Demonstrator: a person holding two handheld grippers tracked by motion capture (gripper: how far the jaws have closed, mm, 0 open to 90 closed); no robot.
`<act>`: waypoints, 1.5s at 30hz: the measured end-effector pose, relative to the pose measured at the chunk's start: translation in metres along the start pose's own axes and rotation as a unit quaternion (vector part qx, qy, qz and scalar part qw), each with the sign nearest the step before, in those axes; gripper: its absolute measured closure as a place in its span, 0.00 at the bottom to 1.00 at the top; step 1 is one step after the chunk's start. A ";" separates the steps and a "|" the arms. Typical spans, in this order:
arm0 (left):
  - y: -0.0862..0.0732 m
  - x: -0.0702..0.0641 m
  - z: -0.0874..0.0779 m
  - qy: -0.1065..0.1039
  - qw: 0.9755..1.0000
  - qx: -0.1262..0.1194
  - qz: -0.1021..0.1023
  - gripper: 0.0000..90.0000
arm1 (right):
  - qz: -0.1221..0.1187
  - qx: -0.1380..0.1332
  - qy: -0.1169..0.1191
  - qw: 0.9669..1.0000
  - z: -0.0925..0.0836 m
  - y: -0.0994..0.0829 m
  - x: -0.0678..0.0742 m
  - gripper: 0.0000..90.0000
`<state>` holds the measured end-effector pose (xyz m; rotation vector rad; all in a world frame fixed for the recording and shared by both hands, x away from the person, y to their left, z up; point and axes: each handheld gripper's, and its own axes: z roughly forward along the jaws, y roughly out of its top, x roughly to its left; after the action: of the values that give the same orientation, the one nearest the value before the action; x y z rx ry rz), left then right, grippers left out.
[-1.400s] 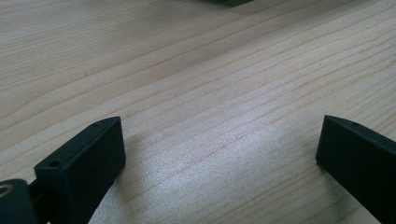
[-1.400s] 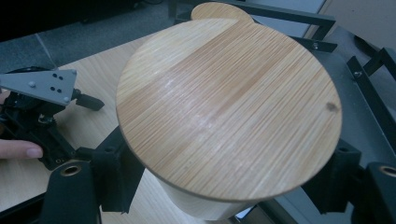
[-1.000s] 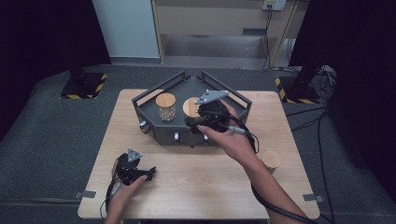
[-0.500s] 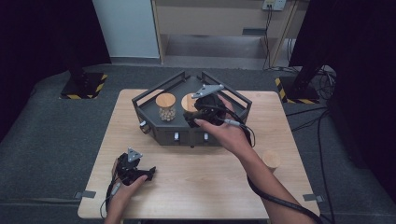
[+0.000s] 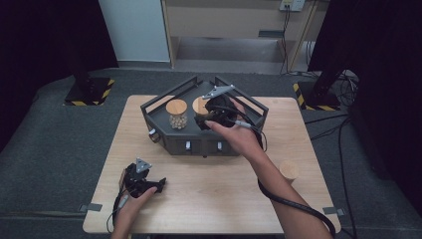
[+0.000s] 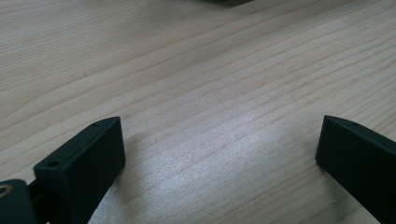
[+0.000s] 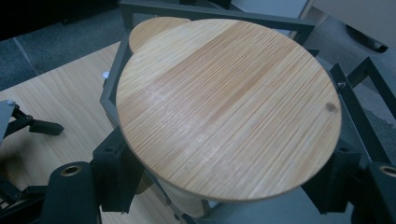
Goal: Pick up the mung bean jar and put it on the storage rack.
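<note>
Jar with round bamboo lid [image 7: 224, 107] sits clamped between right tongs [image 5: 201, 118], inside dark grey angular metal rack [image 5: 164, 130] at table's 12 o'clock. Left tongs [image 5: 160, 185] at 7 o'clock, jaws wide apart, nothing between, resting on light wooden table [image 5: 219, 194]. Second bamboo-lidded glass jar with pale round contents [image 5: 177, 113] stands in rack just at 9 o'clock of held jar. Small loose wooden lid [image 5: 289, 170] on table at 4 o'clock.
</note>
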<state>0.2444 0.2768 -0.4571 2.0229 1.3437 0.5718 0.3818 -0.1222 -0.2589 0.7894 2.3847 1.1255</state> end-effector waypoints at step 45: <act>0.000 0.000 0.000 0.000 1.000 -0.001 -0.001 0.00 | 0.030 0.022 -0.001 0.999 0.047 -0.008 -0.012 0.28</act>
<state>0.2442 0.2766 -0.4573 2.0206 1.3445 0.5729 0.4140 -0.1069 -0.2920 0.8816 2.4071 1.0971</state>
